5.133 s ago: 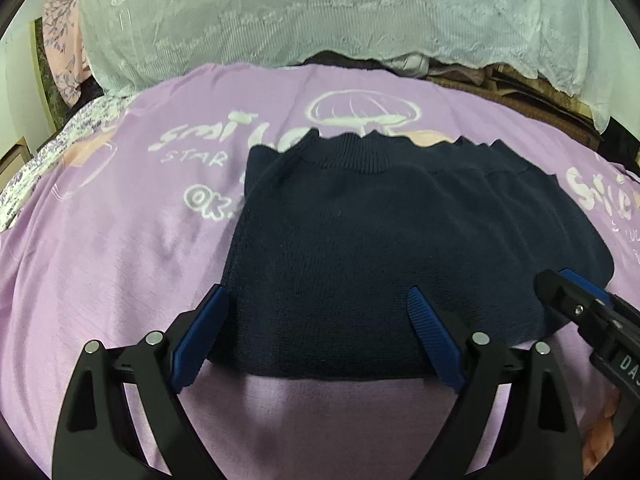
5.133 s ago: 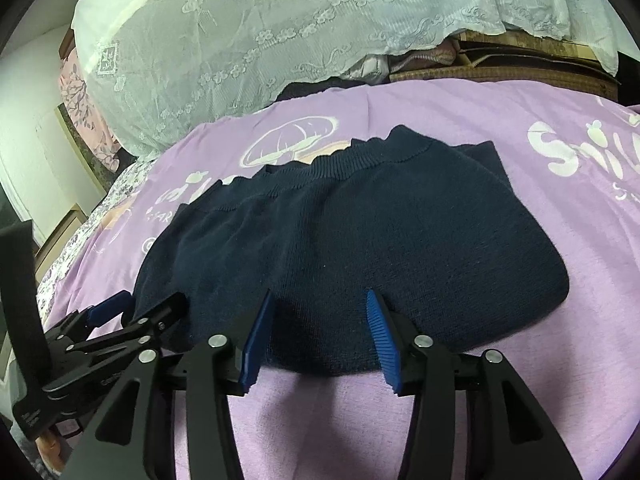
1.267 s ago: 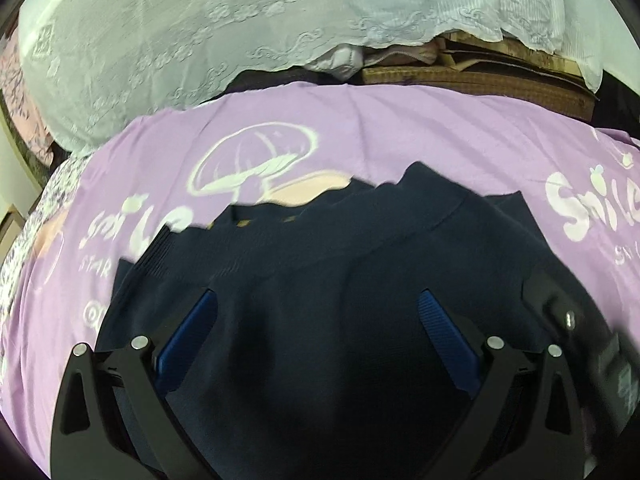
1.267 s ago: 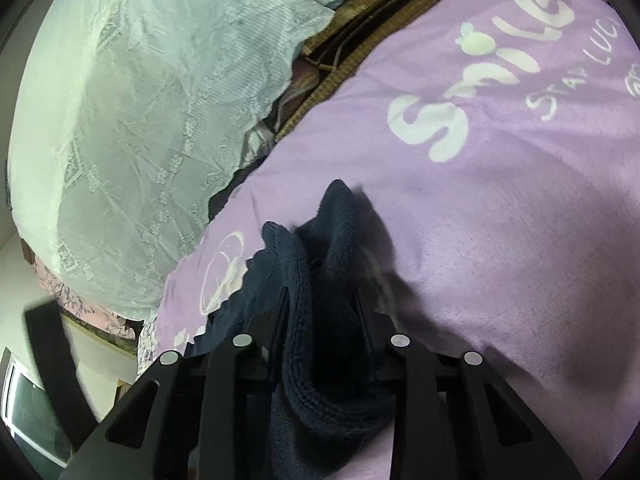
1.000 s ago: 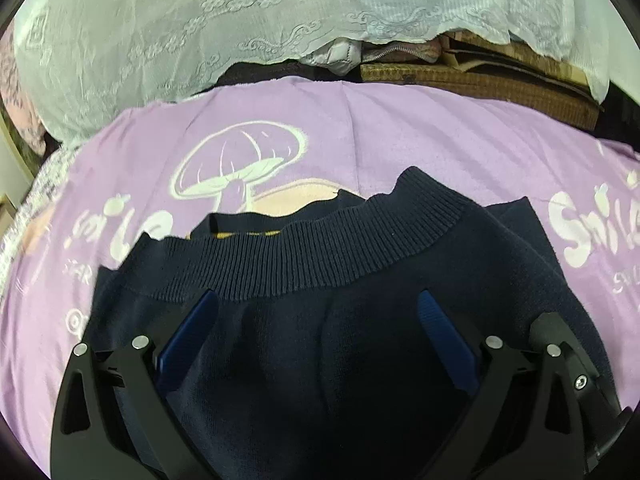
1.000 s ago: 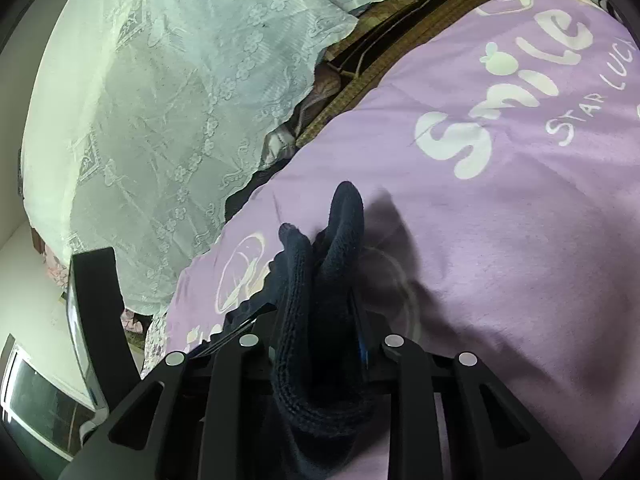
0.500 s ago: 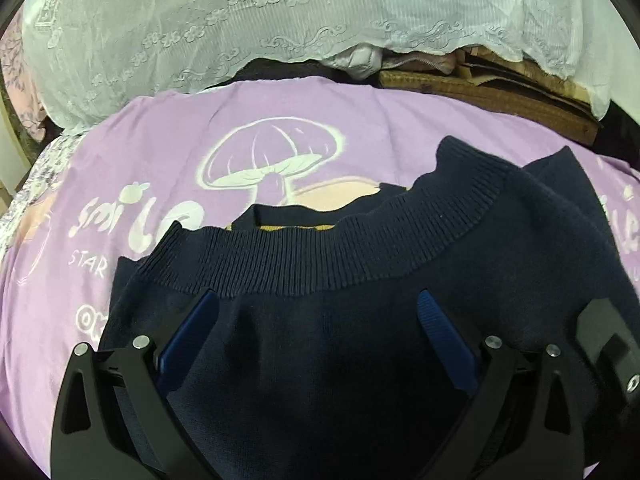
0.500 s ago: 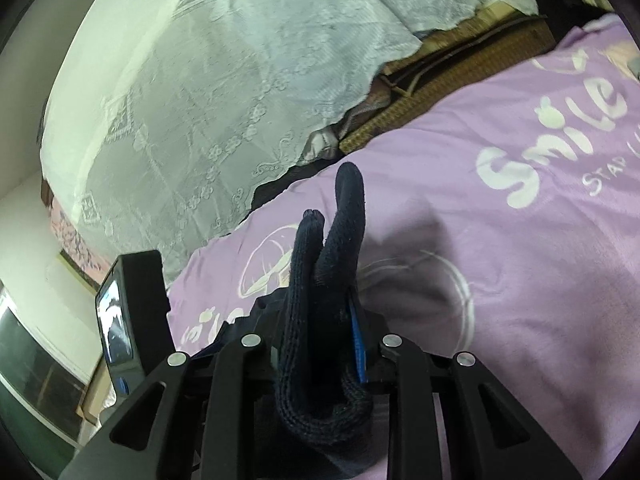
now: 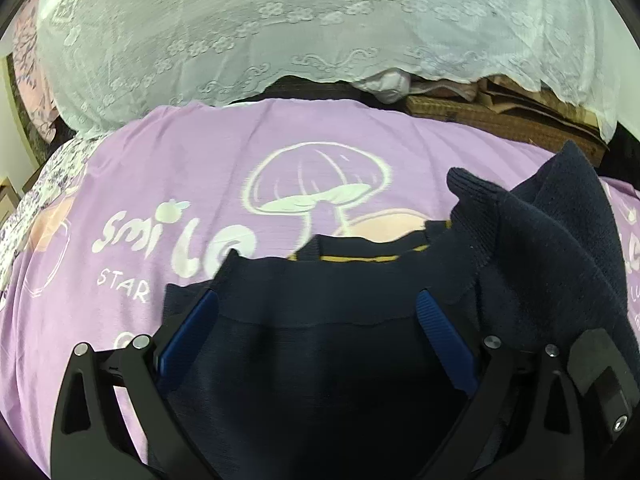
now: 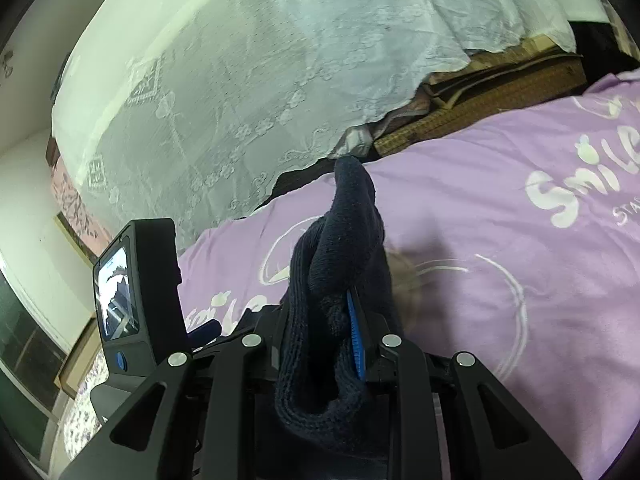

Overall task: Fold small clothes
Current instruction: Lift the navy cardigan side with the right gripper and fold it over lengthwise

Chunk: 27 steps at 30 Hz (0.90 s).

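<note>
A navy knit sweater (image 9: 320, 344) lies on a bed covered by a purple sheet (image 9: 180, 184) printed with a white mushroom outline (image 9: 320, 184) and the word "smile". The left claw (image 9: 316, 332) is spread wide over the garment, its blue-padded fingers (image 9: 444, 332) set on either side of the flat dark cloth and gripping nothing. At the sweater's far edge a thin mustard stripe (image 9: 360, 259) shows along an inner layer. On the right of the left wrist view, a thick fold of the same knit rises off the bed with a ribbed hem at its top, and the black body of the right tool sits just below it. In the right wrist view the right claw (image 10: 340, 332) is clamped tight on a bunched fold of the sweater (image 10: 340, 260), which sticks up between the closed fingers; a sliver of blue pad (image 10: 355, 336) shows against the wool. How much of the garment is lifted is hard to judge from here. A white lace cloth (image 10: 280, 60) hangs behind the bed, and the left tool's small lit screen (image 10: 118, 292) stands at the left.
</note>
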Tool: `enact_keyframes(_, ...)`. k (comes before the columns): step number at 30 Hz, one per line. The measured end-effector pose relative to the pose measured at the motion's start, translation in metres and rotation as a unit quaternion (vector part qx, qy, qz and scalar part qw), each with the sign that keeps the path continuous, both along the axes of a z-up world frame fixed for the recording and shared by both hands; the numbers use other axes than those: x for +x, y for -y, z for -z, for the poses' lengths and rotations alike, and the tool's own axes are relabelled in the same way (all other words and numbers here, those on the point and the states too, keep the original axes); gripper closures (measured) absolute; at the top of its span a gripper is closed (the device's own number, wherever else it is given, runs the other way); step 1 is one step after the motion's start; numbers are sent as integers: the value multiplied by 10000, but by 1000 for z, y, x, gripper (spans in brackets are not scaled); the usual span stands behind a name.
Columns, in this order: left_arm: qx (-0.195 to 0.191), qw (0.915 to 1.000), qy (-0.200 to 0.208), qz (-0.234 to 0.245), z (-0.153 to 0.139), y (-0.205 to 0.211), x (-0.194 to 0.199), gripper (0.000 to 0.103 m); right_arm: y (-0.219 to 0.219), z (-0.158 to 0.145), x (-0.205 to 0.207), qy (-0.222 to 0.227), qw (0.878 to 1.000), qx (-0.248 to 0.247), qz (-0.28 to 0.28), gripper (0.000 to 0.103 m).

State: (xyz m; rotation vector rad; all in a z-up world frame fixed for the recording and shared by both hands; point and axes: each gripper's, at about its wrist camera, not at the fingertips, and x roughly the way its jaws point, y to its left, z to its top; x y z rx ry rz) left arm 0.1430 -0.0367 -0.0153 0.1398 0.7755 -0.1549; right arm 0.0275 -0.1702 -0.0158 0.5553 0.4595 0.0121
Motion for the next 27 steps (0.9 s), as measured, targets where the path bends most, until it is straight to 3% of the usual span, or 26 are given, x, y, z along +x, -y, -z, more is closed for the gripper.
enact_keyframes(7, -297, 9995, 26, -122, -6, -34, 4, 14, -34, -11, 11, -19, 9997, -181, -178, 79)
enact_keyframes(19, -560, 9965, 33, -615, -4, -106, 16, 14, -100, -19, 27, -75, 9975, -406, -574, 79)
enact_keyframes(27, -312, 9949, -7, -964, 10, -156, 16, 14, -149, -4, 38, -251, 9934, -582, -951, 79)
